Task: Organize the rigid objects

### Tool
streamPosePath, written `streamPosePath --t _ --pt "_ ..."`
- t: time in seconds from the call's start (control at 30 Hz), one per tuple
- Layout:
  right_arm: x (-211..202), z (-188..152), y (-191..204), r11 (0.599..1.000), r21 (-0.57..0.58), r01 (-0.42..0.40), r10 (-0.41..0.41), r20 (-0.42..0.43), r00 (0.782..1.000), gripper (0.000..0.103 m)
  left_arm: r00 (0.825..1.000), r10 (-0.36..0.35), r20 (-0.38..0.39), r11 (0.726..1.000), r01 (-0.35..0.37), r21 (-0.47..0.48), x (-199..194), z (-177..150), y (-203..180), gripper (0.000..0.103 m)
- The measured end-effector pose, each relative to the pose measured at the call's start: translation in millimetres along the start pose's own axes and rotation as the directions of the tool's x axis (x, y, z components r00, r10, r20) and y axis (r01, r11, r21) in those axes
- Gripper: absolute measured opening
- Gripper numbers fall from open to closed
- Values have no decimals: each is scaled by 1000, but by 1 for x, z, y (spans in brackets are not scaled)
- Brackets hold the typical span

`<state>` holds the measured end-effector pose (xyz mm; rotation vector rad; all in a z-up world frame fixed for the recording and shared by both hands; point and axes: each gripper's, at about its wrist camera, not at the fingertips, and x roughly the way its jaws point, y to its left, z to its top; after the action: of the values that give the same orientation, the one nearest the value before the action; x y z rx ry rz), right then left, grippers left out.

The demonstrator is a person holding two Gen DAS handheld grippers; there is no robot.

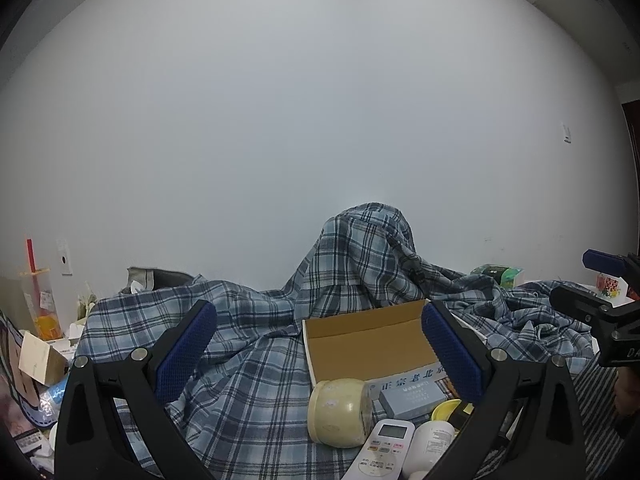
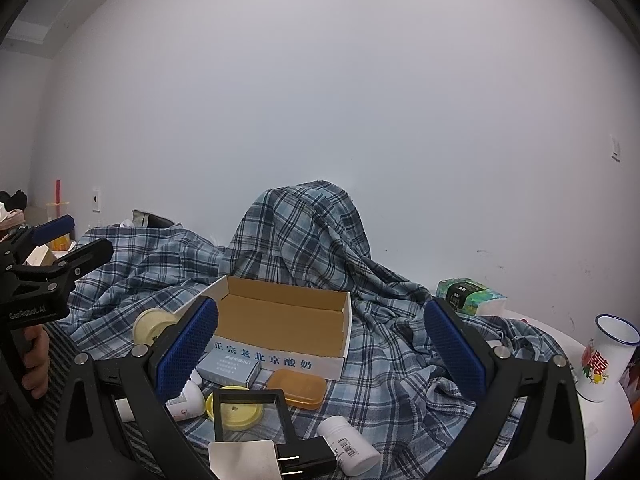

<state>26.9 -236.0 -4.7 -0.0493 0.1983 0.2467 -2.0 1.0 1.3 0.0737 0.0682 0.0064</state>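
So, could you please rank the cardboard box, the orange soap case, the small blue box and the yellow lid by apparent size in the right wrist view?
1. cardboard box, clearly largest.
2. orange soap case.
3. small blue box and yellow lid: alike, and the lid is partly hidden and nearer, so unranked.

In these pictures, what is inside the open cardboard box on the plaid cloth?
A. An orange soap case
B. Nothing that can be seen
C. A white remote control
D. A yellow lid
B: the cardboard box shows only its bare brown inside in both views, while the orange case, the yellow lid and the remote control all lie outside it on the plaid cloth.
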Motion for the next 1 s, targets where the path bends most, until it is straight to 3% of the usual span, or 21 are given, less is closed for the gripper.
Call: streamPosePath --t 0.73,1.0 --pt "-3 -1 0 1000 1 1 -1 12 1000 103 999 -18 35 1000 17 27 -9 4 -4 103" --pt "2 7 -2 999 28 -20 21 -46 999 103 999 -1 -42 997 4 73 0 11 -12 103"
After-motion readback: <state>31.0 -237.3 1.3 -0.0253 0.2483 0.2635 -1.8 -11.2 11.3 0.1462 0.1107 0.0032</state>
